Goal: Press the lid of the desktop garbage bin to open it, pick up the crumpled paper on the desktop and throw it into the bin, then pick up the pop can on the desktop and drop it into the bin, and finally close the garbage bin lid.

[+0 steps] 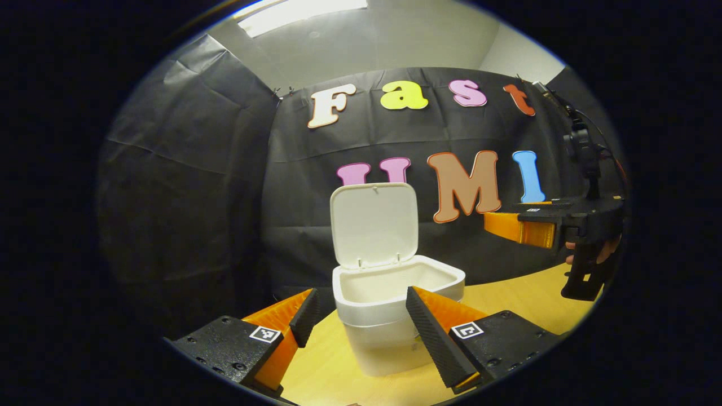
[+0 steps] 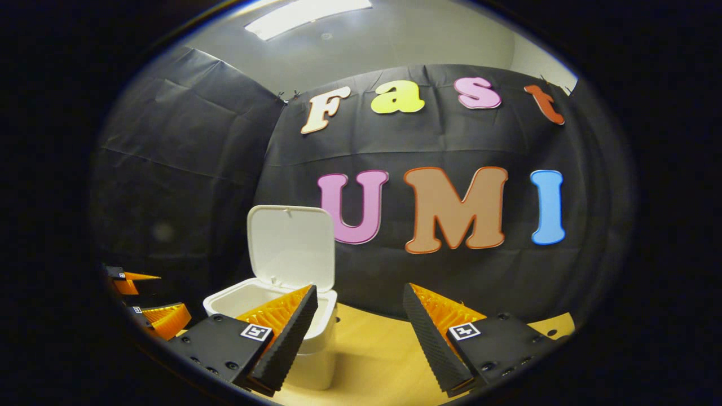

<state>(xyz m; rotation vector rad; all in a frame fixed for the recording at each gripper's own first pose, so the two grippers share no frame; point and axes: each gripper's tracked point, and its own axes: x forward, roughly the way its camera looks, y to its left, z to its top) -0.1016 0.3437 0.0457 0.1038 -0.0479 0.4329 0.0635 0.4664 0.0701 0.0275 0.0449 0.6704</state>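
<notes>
I count one garbage bin (image 1: 395, 316) on the wooden desktop (image 1: 507, 299), white, with no brand or writing on it that I can read. Its lid (image 1: 374, 224) stands upright on the hinge at the back, so the bin is open; what I see of the inside wall is bare white.

My left gripper (image 1: 361, 316) sits low in front of the bin, jaws wide apart with nothing between them, the bin body showing in the gap.

My right gripper (image 2: 358, 321) is raised, jaws also apart and holding nothing; from its own view the bin stands to its left, behind the left finger. Each finger block carries one small square black-and-white marker, two per gripper.
</notes>
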